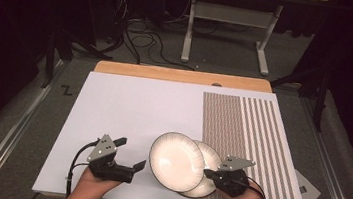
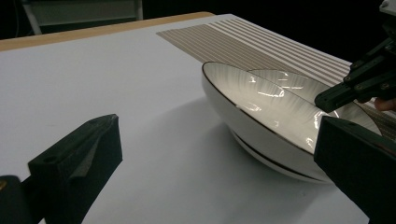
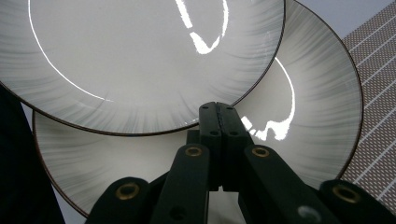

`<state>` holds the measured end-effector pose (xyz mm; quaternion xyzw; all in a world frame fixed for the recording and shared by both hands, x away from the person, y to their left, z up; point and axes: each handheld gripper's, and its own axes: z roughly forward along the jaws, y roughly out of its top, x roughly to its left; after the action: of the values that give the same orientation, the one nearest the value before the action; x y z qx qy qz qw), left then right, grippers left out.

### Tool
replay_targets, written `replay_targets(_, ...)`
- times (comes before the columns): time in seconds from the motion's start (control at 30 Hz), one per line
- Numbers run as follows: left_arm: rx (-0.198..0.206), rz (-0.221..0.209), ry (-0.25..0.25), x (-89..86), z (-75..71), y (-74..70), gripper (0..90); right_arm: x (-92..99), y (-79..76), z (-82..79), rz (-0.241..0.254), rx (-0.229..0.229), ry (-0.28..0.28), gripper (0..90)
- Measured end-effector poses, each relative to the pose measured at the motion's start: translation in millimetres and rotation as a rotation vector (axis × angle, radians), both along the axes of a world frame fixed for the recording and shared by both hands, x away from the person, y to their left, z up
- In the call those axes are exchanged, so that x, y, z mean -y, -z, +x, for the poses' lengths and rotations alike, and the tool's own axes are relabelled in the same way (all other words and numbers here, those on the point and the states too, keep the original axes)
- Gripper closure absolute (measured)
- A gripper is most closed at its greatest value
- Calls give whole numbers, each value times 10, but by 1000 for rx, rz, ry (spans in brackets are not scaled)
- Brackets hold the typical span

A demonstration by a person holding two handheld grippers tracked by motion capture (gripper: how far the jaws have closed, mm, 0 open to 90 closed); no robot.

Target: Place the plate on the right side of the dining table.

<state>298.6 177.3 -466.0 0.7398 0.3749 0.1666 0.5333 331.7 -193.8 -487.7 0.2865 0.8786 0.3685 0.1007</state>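
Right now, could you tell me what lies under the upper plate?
A second plate lies under the upper plate, offset toward the right claw. The middle of the lower one and the table beneath are covered.

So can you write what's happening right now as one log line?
left gripper: open, beside plates | right gripper: shut at lower plate rim | upper plate: tilted, overlapping it

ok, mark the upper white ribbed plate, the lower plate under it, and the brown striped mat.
upper white ribbed plate [image 1: 176, 161]: high view, centre of its well.
lower white ribbed plate [image 3: 322, 116]: right gripper view, exposed right rim band.
brown striped mat [image 1: 242, 122]: high view, middle of the stripes.
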Motion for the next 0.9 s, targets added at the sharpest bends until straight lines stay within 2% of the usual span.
replay_targets(0.27,-43,-37,41,156,105,-97,29,0,0,6,-7,2,2,900)
replay_targets(0.43,-53,-14,65,215,187,-159,37,3,8,15,-10,3,3,900)
replay_targets(0.5,-73,-26,68,217,230,-174,50,4,11,17,-9,4,4,900)
replay_targets(0.7,-94,-45,66,252,260,-146,75,5,13,18,-12,2,5,900)
replay_targets(0.9,-157,-43,67,340,312,-51,157,3,12,16,-14,3,5,900)
